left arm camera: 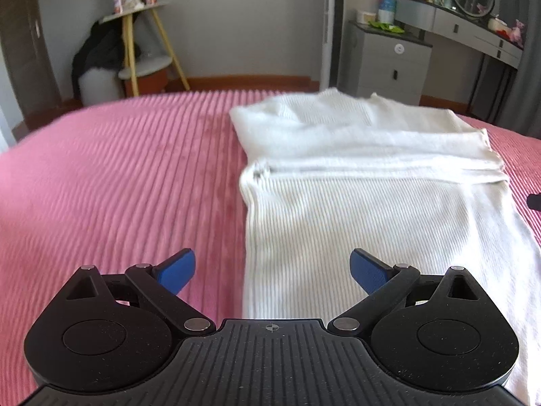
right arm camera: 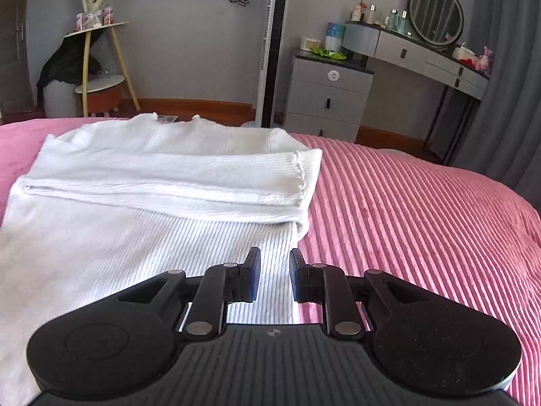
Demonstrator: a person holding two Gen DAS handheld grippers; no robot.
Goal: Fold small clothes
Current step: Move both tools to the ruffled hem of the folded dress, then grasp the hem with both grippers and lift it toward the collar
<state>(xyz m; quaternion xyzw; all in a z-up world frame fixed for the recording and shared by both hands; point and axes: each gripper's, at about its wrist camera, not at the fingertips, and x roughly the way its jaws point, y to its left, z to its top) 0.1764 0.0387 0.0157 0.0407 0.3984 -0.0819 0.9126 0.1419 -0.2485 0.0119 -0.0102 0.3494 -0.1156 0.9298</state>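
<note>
A white ribbed knit top point(left arm camera: 372, 203) lies flat on the pink bedspread point(left arm camera: 118, 186), its sleeves folded across the chest. My left gripper point(left arm camera: 272, 272) is wide open and empty, hovering over the top's near left edge. In the right wrist view the top point(right arm camera: 135, 220) fills the left half, with the folded sleeve cuff point(right arm camera: 304, 182) at its right edge. My right gripper point(right arm camera: 274, 275) stands open with a narrow gap, over the top's near right edge, holding nothing.
The pink ribbed bedspread point(right arm camera: 422, 220) stretches out on both sides. Beyond the bed stand a grey drawer unit point(right arm camera: 329, 94), a dressing table with a round mirror point(right arm camera: 436, 13), a tower fan point(right arm camera: 270, 50) and a small round side table point(right arm camera: 101, 30).
</note>
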